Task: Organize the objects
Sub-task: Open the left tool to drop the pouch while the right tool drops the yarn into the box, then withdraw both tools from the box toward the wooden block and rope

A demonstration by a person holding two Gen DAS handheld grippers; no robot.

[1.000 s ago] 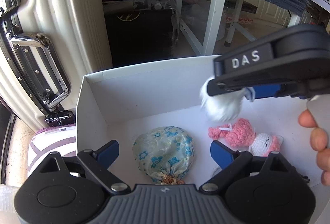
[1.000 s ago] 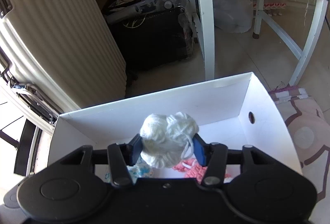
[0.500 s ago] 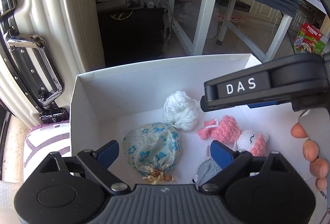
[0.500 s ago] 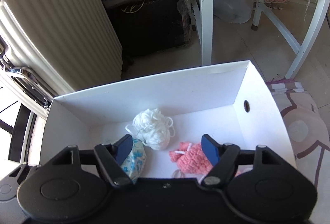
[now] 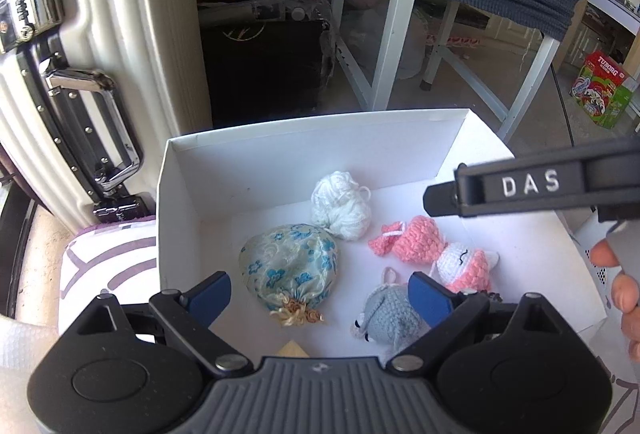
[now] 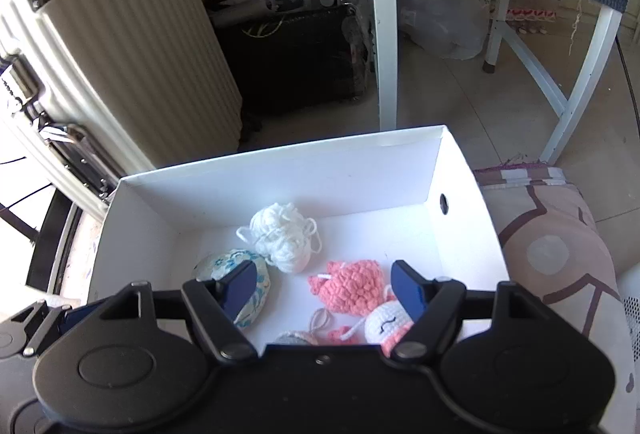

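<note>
A white cardboard box (image 5: 280, 146) (image 6: 280, 170) holds a white yarn ball (image 5: 340, 204) (image 6: 282, 238), a floral drawstring pouch (image 5: 290, 266) (image 6: 256, 278), a pink crochet toy (image 5: 416, 244) (image 6: 352, 286) with a white face, and a grey crochet toy (image 5: 390, 318). My left gripper (image 5: 320, 294) is open and empty above the box's near edge, over the pouch. My right gripper (image 6: 324, 284) is open and empty above the box; its side shows in the left wrist view (image 5: 540, 188).
A ribbed cream suitcase (image 5: 80, 34) (image 6: 120, 46) stands behind the box on the left. A black bag (image 5: 264, 66) and white table legs (image 6: 386, 46) are behind. A patterned cushion (image 6: 556, 246) lies to the right of the box.
My right gripper opened and let the white yarn ball fall into the box, then drew back and up to the right. My left gripper also pulled back a little.
</note>
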